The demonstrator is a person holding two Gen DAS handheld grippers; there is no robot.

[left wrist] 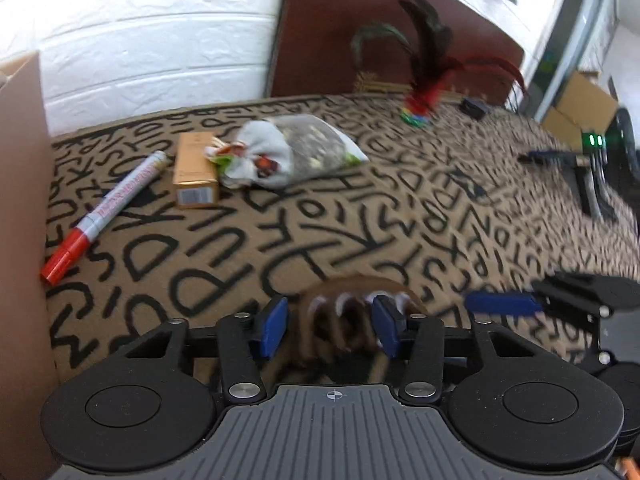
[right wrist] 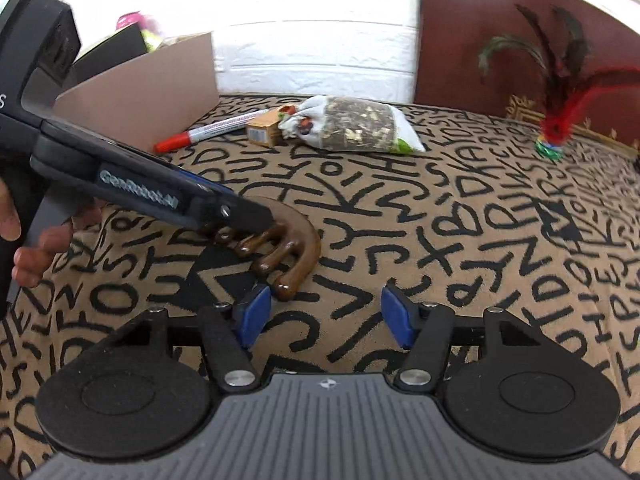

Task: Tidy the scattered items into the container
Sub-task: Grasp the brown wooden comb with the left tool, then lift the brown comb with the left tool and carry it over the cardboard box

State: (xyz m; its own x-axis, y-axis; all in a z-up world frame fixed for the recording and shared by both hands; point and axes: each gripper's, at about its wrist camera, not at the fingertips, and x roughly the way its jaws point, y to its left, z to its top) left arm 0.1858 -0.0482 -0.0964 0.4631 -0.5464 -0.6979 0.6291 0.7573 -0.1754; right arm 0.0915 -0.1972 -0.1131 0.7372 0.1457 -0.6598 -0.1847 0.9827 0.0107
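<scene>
**A:** So what's in the box (right wrist: pixel 160 92)?

**B:** Can't really tell. It's cardboard, sits at the left by the white brick wall (right wrist: pixel 312 40), and only its outer side shows. Some pink and green stuff pokes up behind it, too blurry to name.

**A:** And the loose things?

**B:** All on the letter-print cloth (right wrist: pixel 440 240). A red-capped marker (left wrist: pixel 105 216) lies right next to the box, then a small tan carton (left wrist: pixel 195 170) with a bag (left wrist: pixel 288 152) of dried bits touching it. A feather shuttlecock (left wrist: pixel 420 96) stands well apart, by a dark brown panel (left wrist: pixel 340 32).

**A:** The brown comb?

**B:** The comb (right wrist: pixel 276 248) lies on the cloth near the front. The left gripper (left wrist: pixel 331 326) has its fingers on either side of it, about half wide, pads right at the teeth; whether they're pressing it, I can't tell, it's blurred.

**A:** Right one?

**B:** The right gripper (right wrist: pixel 326 316) is just beside the comb's end, fingers partly spread with only cloth between them. A hand (right wrist: pixel 24 240) grips the left tool's handle.
</scene>
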